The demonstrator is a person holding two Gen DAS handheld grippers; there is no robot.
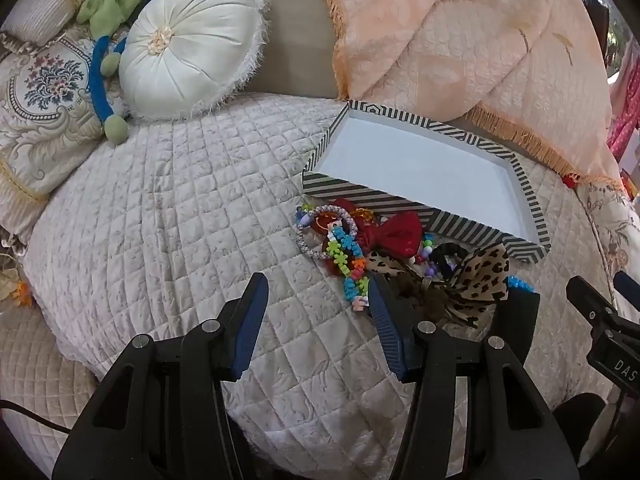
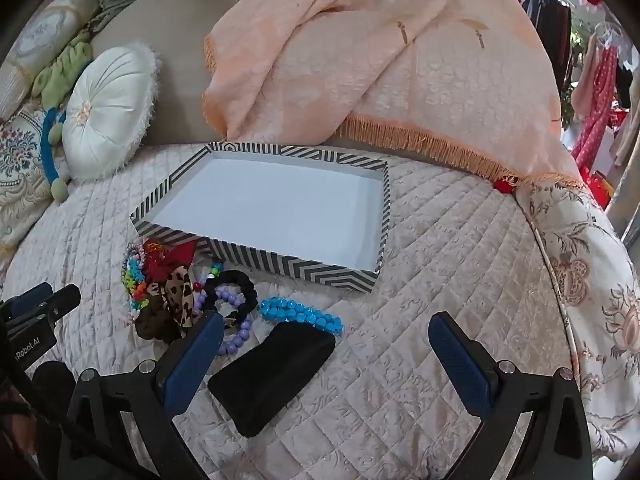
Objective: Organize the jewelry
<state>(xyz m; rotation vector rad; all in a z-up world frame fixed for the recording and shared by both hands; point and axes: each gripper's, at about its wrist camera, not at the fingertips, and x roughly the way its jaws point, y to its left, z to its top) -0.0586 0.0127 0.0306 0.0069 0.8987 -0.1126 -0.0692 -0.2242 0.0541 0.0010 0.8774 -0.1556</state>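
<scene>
Both jaws spread wide, nothing pinched: left hand-held gripper (image 1: pixel 316 320) bottom centre, right hand-held gripper (image 2: pixel 324 354) over a black pouch (image 2: pixel 272 376). Jewelry pile (image 1: pixel 360 248) sits mid-frame on the quilted bed (image 1: pixel 160 220), touching the empty striped box (image 1: pixel 424 164).

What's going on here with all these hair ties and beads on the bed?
A person is holding a two-finger gripper in each hand to tidy jewelry. A pile of accessories, including a red bow, a leopard-print bow and a blue bead bracelet, lies on the quilt in front of a striped box, which holds nothing yet. The left gripper and right gripper both hover open near the pile, holding nothing. A black pouch lies between the right gripper's fingers.
</scene>
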